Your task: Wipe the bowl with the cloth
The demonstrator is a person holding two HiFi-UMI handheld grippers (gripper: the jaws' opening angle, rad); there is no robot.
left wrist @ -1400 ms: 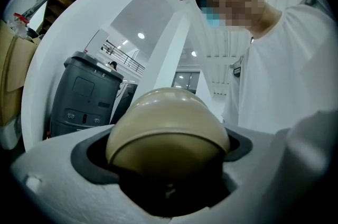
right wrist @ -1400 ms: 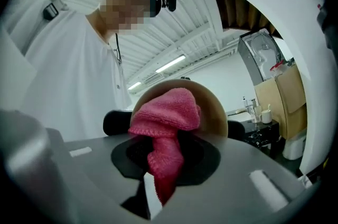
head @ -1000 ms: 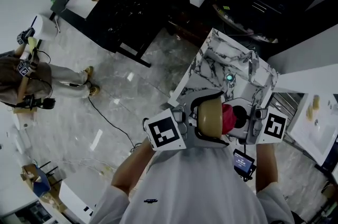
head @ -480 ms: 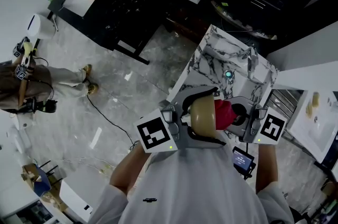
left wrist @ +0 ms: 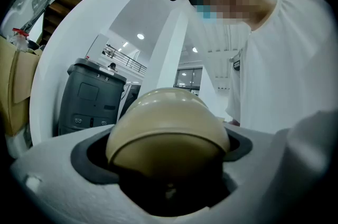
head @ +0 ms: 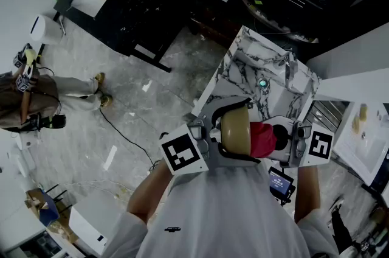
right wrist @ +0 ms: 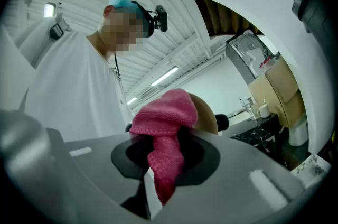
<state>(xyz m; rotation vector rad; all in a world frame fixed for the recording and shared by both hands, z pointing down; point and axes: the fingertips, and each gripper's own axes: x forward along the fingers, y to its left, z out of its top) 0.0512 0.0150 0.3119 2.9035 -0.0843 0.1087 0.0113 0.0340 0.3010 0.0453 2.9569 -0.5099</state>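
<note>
Well, left gripper point(head: 211, 136) clasps the bowl point(head: 236, 129); right gripper point(head: 285, 141) holds cloth point(head: 262, 139) (pink) against it, above marble counter point(head: 243, 68).

Held in left gripper point(head: 222, 135) jaws: bowl point(head: 238, 128); cloth point(head: 261, 139), clamped in right gripper point(head: 279, 140) jaws, pressed against bowl's right side; worktop point(head: 243, 71) seen beyond bowl.

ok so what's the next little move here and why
Probably sweep the right gripper sideways so the pink cloth rubs across the bowl. The left gripper is shut on the bowl and holds it up in front of the person. The right gripper is shut on the cloth, whose bunched end lies against the bowl. Contact looks made, so rubbing seems next.
</note>
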